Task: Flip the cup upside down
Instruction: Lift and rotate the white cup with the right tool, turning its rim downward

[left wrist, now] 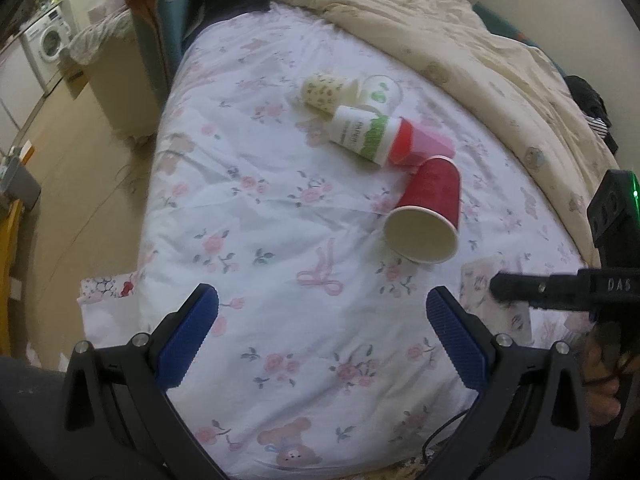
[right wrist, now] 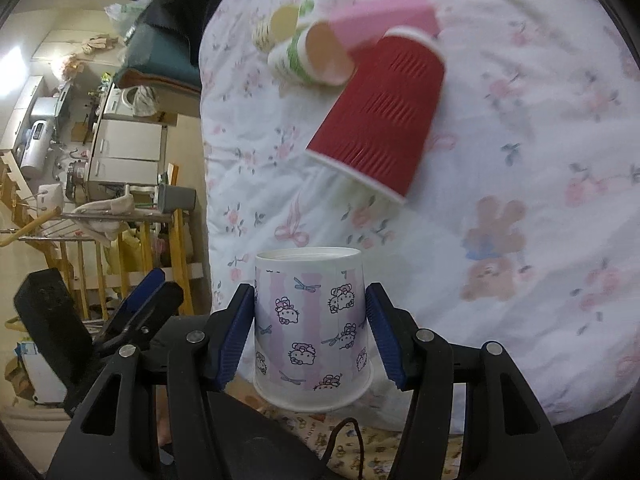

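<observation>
Where the wide bed with its white, pink-flowered cotton sheet (left wrist: pixel 280 208) carries the things, a rumpled cream quilt (left wrist: pixel 460 40) lies heaped along its far edge, probably pushed back to leave the sheet bare for work. Near the bed's middle lies a loose cluster of paper cups on their sides: a ribbed red paper cup (left wrist: pixel 430 208) with its mouth toward the near edge, a red-and-pink paper cup (left wrist: pixel 420 146) nested into a white paper cup with green print (left wrist: pixel 366 134), and beyond them a cream patterned paper cup (left wrist: pixel 324 90) and a further white cup with a green leaf mark (left wrist: pixel 380 90). These appear to await handling.

The right claw (right wrist: pixel 310 332) holds a white paper cup printed with lilac stripes and cartoon kittens (right wrist: pixel 312 320) close to the bed's near edge. Its blue ribbed fingers (right wrist: pixel 236 340) press opposite sides of the wall, closed only to the cup's width. The narrow base points away and the wide rim toward the wrist, a hold that suits turning the cup over; whether the rim touches the bedding cannot be told.

The left claw (left wrist: pixel 322 332) hangs over the near edge, spread wide, holding nothing.
</observation>
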The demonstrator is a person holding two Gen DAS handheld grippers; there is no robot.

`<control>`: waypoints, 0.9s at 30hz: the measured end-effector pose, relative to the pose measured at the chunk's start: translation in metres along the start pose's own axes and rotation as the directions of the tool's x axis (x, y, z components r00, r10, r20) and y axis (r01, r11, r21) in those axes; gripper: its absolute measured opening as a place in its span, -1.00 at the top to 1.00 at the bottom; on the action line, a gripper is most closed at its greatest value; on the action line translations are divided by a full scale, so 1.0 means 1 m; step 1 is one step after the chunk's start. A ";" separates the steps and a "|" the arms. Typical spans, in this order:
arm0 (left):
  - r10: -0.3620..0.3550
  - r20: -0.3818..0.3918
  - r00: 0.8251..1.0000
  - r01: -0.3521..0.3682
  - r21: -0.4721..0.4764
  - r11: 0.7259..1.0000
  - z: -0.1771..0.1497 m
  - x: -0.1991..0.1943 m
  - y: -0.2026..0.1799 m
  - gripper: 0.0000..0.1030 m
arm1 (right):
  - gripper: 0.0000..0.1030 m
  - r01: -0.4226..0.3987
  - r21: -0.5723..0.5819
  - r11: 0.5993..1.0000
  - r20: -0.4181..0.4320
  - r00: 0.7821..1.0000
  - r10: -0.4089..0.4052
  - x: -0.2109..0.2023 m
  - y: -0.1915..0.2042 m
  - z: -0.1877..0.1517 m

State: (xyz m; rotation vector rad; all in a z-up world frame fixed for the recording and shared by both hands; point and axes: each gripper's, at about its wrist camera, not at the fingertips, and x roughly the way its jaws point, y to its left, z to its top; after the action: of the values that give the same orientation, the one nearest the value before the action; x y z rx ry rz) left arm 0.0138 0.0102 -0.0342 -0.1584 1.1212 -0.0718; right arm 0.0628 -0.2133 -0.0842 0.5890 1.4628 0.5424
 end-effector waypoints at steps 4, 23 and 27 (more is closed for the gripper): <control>-0.061 0.003 0.998 0.061 0.008 0.998 -0.002 -0.002 -0.006 -0.99 | -0.15 -0.003 -0.039 0.999 0.065 0.998 0.006 -0.018 -0.007 0.000; -0.269 -0.056 0.962 0.275 0.183 0.944 -0.020 -0.005 -0.059 -0.99 | -0.15 -0.027 -0.256 0.966 0.157 0.985 0.070 -0.019 0.023 -0.007; -0.255 -0.084 0.963 0.266 0.148 0.953 -0.021 0.003 -0.052 -0.99 | -0.15 -0.030 -0.298 0.954 0.167 0.982 0.083 -0.024 0.029 -0.013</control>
State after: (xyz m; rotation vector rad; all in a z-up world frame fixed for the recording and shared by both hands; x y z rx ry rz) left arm -0.0026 -0.0435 -0.0373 -0.1622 1.1483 -0.4036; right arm 0.0498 -0.2076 -0.0473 0.4313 1.1706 0.7204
